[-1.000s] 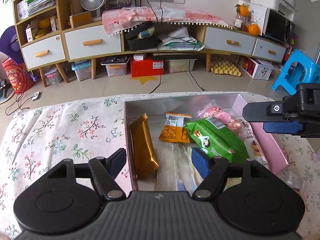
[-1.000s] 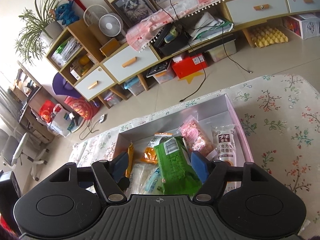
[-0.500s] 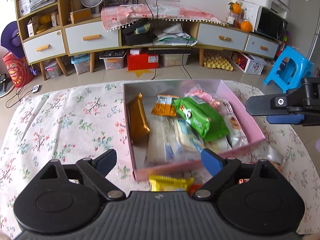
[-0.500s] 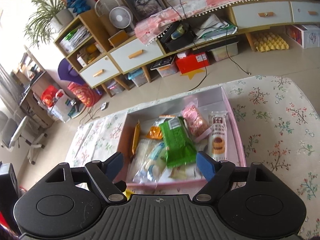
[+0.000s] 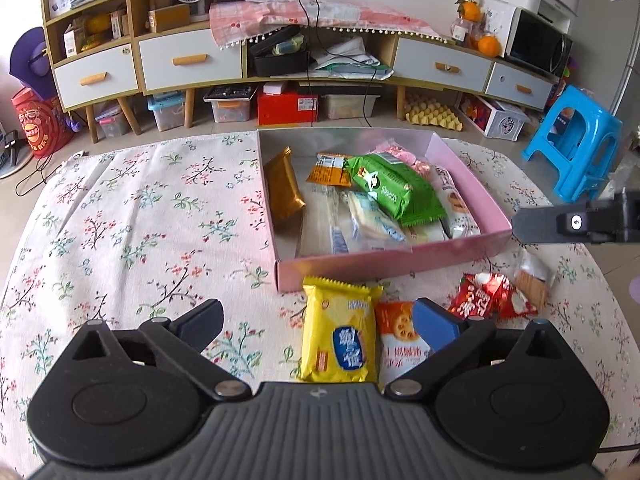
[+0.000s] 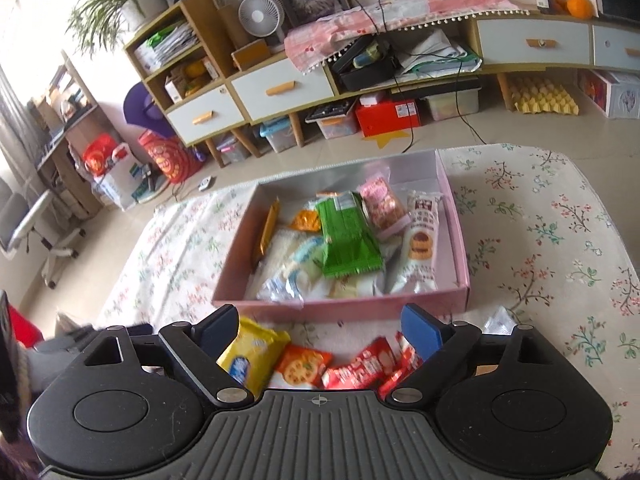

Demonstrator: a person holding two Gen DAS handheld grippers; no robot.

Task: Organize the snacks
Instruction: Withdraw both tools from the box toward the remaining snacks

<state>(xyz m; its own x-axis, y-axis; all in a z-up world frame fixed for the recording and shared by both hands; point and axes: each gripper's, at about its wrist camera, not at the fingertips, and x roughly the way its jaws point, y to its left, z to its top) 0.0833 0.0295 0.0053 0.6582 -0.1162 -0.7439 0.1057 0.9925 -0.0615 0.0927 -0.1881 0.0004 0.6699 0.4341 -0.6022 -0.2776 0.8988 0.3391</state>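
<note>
A pink box (image 5: 384, 264) on the floral table holds several snack packets, with a green packet (image 5: 396, 192) on top and a gold packet (image 5: 284, 192) against its left wall. In front of it lie a yellow packet (image 5: 340, 340), an orange cracker packet (image 5: 396, 332) and red packets (image 5: 488, 296). My left gripper (image 5: 318, 320) hovers over the yellow packet, jaws opening, gripping nothing. My right gripper (image 6: 320, 326) is also opening and empty, above the orange cracker packet (image 6: 300, 368) and red packets (image 6: 368, 368), short of the pink box (image 6: 340, 312).
A clear-wrapped cracker (image 5: 532, 280) lies right of the red packets. Floral cloth (image 5: 140, 220) covers the table left of the box. Beyond the far edge are a low cabinet (image 5: 192, 60) and a blue stool (image 5: 572, 152). The right gripper's finger (image 5: 576, 222) juts in at the box's right.
Both grippers have drawn back from over the box toward the near edge and their jaws have widened. The green packet stays in the box. Loose packets in front of the box have come into view.
</note>
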